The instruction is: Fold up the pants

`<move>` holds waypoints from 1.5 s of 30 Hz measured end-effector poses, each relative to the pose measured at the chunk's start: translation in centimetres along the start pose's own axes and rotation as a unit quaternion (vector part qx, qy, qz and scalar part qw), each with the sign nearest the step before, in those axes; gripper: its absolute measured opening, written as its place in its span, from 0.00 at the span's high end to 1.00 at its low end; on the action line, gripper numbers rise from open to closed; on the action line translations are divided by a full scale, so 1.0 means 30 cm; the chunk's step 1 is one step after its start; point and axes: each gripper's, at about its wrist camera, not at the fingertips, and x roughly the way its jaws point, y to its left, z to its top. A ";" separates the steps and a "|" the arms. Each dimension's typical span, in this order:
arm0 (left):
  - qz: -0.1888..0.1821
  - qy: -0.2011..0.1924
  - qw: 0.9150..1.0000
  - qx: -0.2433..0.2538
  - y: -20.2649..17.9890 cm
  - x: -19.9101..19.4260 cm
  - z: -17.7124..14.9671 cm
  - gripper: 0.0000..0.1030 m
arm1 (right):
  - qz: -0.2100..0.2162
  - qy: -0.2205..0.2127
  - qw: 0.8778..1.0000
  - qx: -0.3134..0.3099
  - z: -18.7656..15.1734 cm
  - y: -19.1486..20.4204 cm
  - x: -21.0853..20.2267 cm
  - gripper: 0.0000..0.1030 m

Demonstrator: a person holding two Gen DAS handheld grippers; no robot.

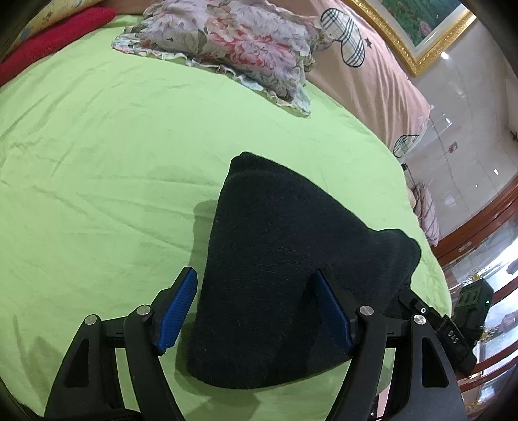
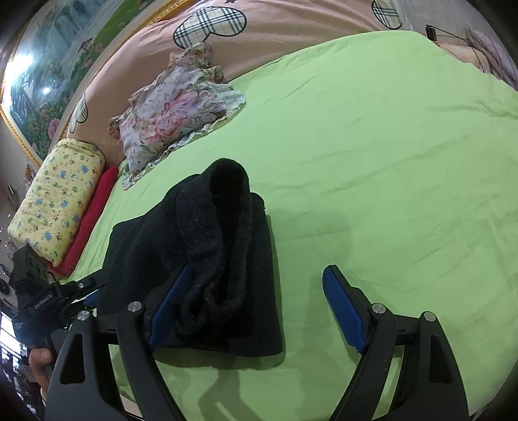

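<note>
Pants, black fuzzy knit (image 1: 275,268), sit folded in one compact bundle on the light green bedsheet (image 1: 97,162), right at both tools. Left gripper (image 1: 255,311): jaws spread wide, blue ribbed pads (image 1: 176,311) either side of the near end of the bundle; nothing pinched. Can't tell whether the pads touch the fabric. Right gripper (image 2: 264,311): also spread wide; its left pad sits against the bundle's right edge, the other pad hangs over bare sheet.

Hidden or unclear: in the right wrist view the top layer of the pants (image 2: 207,252) bulges up in a rolled hump, so the layers underneath can't be counted. The near edge of the bundle is cut off behind the left gripper's arms. The left gripper's body (image 2: 42,301) shows at the right wrist view's left edge, partly cropped, with a bit of the holding hand (image 2: 39,359) below it.

Counts, outward: one pair of pants, two grippers, four blue pads. Further back: one floral ruffled pillow (image 1: 233,42), one red folded cloth (image 2: 94,217) under one yellow patterned cushion (image 2: 58,200), one pink quilt with plaid heart patches (image 1: 365,64), one gold-framed painting (image 1: 421,26) on the wall, cropped in both views.
</note>
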 end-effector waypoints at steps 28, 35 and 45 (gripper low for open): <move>0.011 0.028 1.000 0.005 -0.005 0.145 0.031 0.36 | 0.110 0.015 0.994 0.022 -0.004 -0.023 0.071 0.39; 0.009 0.026 1.000 0.009 -0.012 0.141 0.033 0.45 | 0.113 0.021 0.993 0.019 -0.001 -0.020 0.074 0.42; 0.012 0.014 0.999 0.026 -0.050 0.081 0.024 0.64 | 0.102 0.017 0.995 0.009 -0.001 0.017 0.054 0.51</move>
